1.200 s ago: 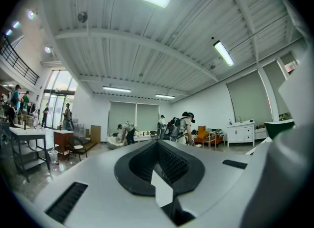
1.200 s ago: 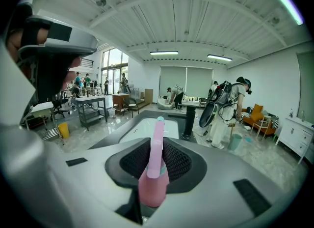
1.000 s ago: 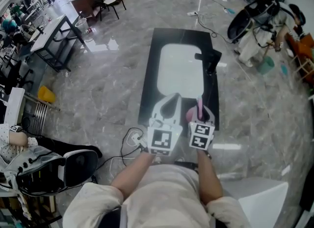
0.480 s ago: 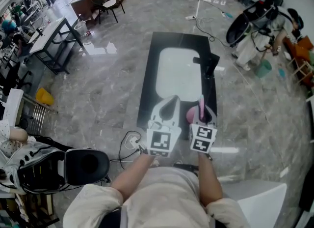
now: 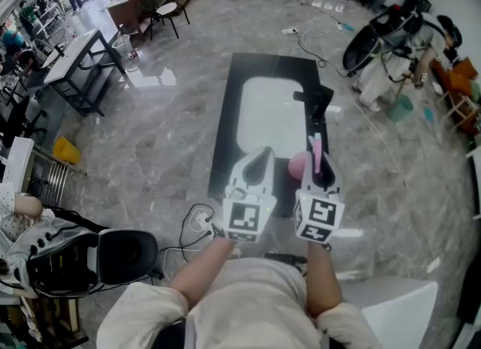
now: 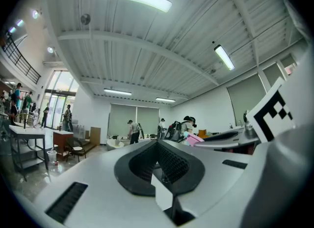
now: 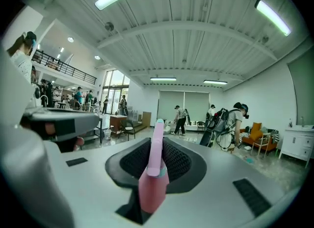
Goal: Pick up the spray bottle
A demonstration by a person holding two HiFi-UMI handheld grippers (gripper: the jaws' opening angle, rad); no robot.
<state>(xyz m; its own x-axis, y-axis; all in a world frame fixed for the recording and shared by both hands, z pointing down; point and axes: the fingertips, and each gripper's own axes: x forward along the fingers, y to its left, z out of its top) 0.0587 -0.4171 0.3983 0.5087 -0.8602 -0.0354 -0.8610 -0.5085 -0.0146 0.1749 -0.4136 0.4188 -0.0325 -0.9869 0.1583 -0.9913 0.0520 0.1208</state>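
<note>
Status: spray bottle (image 7: 151, 183) is clamped in the right gripper (image 5: 320, 165), with the pads pressed on both sides of its thin pink upper part. The jaws are therefore held narrow, not fully together. The pink spout is seen standing up past the jaw tips at the centre of the right gripper view. The rounder pink body is seen in the head view just left of those jaws, low centre of frame, over the near end of the black table (image 5: 224, 141).

The grip is taken high on the bottle, probably because only that slim section fits between the pads; the body is left hanging below. The gripper is kept roughly level, so the bottle is carried upright. The bottle is judged to be clear of the table top, though contact underneath cannot be checked from these views.

Left gripper (image 6: 158, 144) is closed, tips meeting, with nothing caught between them. It is parked beside the right one at lower centre of the head view and is judged idle, since one gripper is enough here.

Further up the frame, a white panel (image 5: 272, 114) and a dark upright item (image 5: 319, 103) are left untouched on the table
</note>
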